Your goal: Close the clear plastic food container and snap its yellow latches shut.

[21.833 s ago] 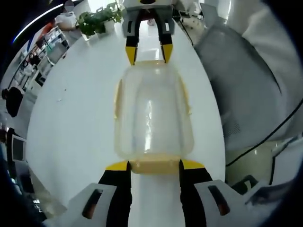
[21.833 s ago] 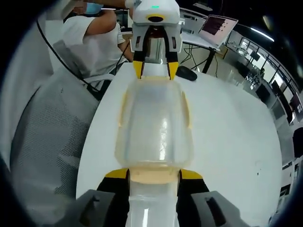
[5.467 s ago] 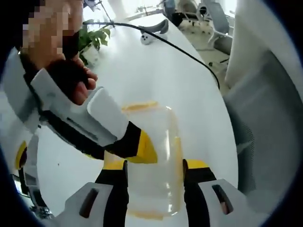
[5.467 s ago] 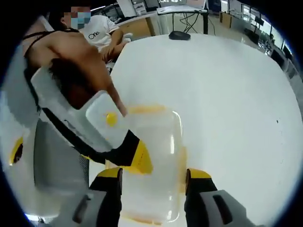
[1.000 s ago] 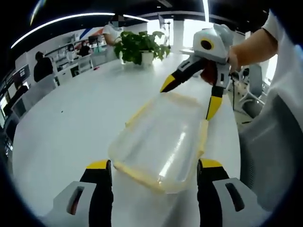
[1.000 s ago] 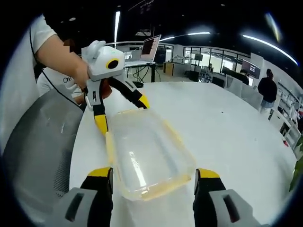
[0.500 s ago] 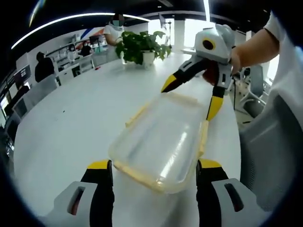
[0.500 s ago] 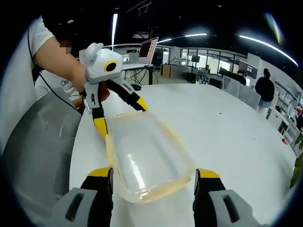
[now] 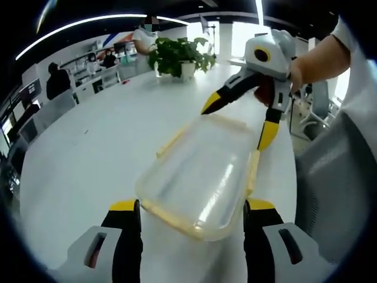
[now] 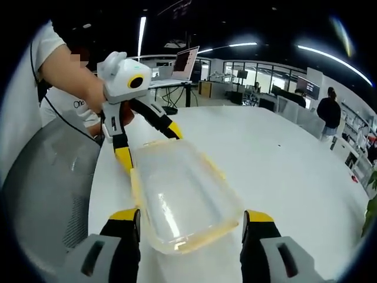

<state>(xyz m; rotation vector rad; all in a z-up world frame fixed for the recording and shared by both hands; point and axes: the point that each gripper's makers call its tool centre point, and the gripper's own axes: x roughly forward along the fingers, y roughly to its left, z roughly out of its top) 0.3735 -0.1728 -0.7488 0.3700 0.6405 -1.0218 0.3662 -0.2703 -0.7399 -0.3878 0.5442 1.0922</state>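
Both grippers I'm running have their jaws spread wide and hold nothing: my left gripper point(image 9: 192, 206) sits low at the near short end of the clear plastic food container point(image 9: 199, 175), its yellow tips standing to either side of that end, and my right gripper point(image 10: 192, 213) brackets the opposite short end the same way in its own view. From the left gripper view I can see the right gripper across the box, jaws apart, with one tip by the far corner and the other beside the long edge; whether they touch it I cannot tell. The container lies flat on the white table point(image 9: 88, 159) with its lid on, and the yellow latches point(image 9: 252, 171) run along its rim. A grey mesh chair point(image 10: 47, 194) stands just off the table edge, and a potted plant point(image 9: 179, 56) sits at the far end.
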